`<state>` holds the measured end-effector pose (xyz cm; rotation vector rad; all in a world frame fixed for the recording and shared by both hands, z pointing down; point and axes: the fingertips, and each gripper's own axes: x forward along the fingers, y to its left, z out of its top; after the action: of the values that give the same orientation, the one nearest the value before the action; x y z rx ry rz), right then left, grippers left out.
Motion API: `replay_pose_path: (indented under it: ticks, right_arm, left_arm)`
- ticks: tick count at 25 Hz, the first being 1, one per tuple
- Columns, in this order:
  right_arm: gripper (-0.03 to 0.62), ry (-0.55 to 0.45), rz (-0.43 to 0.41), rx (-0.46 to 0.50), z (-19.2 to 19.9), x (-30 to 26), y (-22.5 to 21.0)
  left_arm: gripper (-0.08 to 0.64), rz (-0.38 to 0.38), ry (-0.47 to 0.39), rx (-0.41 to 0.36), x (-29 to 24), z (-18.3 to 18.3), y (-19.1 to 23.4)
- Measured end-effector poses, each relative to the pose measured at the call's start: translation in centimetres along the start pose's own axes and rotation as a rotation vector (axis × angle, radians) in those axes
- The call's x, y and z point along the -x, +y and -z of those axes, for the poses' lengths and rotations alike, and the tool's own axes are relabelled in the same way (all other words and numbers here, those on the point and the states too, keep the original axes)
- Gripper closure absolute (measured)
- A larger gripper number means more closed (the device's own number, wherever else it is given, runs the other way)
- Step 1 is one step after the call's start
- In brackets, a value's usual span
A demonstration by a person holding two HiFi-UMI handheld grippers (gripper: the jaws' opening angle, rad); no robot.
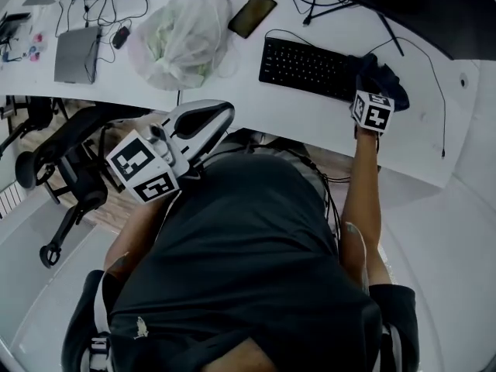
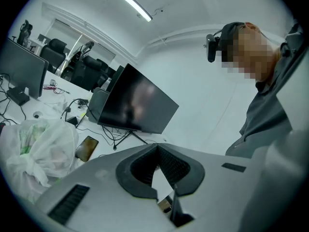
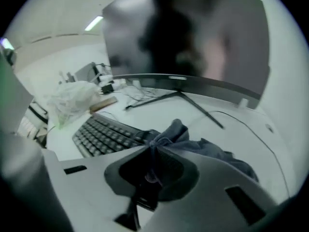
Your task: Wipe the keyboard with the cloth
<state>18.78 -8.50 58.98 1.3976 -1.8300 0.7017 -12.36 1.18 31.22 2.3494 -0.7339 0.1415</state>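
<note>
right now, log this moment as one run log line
right gripper: jaws shut on cloth | cloth: on right end of keyboard | left gripper: jaws shut, empty, away from keyboard

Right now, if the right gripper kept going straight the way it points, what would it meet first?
The right gripper pinches the cloth, bunched just ahead; going on, it would likely press that onto the keyboard at its right end, though depth is unclear.

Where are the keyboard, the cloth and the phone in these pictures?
keyboard [image 1: 306, 67], head view, middle of its rows of keys.
cloth [image 3: 212, 151], right gripper view, loose fold lying past the keyboard's end.
phone [image 1: 252, 14], head view, centre of its screen.
</note>
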Motion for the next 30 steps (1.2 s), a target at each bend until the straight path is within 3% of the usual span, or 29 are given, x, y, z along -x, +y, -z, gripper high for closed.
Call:
replay_pose_path:
  ticks: [3, 5, 7, 11, 13, 15, 17, 19, 21, 23, 25, 28, 30]
  right_arm:
    - [0.551, -0.009, -0.201, 0.206, -2.1, -2.1, 9.6]
    - [0.551, 0.014, -0.197, 0.253, -1.9, -3.1, 10.3]
    - [0.551, 0.030, -0.124, 0.175, -1.0, -2.9, 6.5]
    - [0.551, 0.129, 0.143, 0.050, 2.5, 0.0, -3.7]
    - [0.551, 0.113, 0.177, 0.030, 1.6, 1.1, -3.9]
    - [0.551, 0.037, 0.099, 0.071, -1.3, 0.8, 0.7]
    - [0.551, -0.016, -0.062, 0.190, -4.1, -0.9, 8.9]
    - [0.551, -0.027, -0.210, 0.334, -5.7, -2.8, 16.8]
    - [0.551, 0.004, -0.259, 0.377, -5.9, -4.6, 19.6]
    - [0.551, 0.029, -0.247, 0.304, -5.0, -5.3, 17.5]
    - [0.551, 0.042, -0.182, 0.225, -3.4, -4.3, 12.5]
    - [0.551, 0.115, 0.077, 0.109, -0.3, -1.3, 1.4]
    - [0.551, 0.149, 0.217, 0.026, 0.7, 0.7, -3.4]
  left_arm:
    - [0.555, 0.022, 0.026, -0.019, -0.2, -0.2, 0.1]
    - [0.555, 0.024, 0.037, -0.033, 0.0, -0.3, 0.2]
    - [0.555, 0.017, 0.040, -0.041, 0.4, -0.4, 0.5]
    - [0.555, 0.002, 0.026, -0.031, 1.4, -0.9, 1.7]
    - [0.555, -0.006, 0.020, -0.029, 1.9, -1.0, 2.1]
    - [0.555, -0.008, 0.016, -0.028, 2.3, -1.1, 2.4]
    - [0.555, -0.007, 0.018, -0.025, 2.5, -1.0, 2.6]
    - [0.555, 0.001, 0.025, -0.028, 2.6, -1.0, 2.5]
    - [0.555, 0.009, 0.030, -0.043, 2.6, -1.0, 2.3]
    - [0.555, 0.007, 0.030, -0.053, 2.9, -1.0, 2.4]
    - [0.555, 0.006, 0.024, -0.041, 3.3, -1.0, 2.7]
    - [0.555, 0.012, 0.009, -0.018, 3.8, -1.0, 3.4]
    - [0.555, 0.016, 0.007, -0.011, 4.0, -0.6, 3.6]
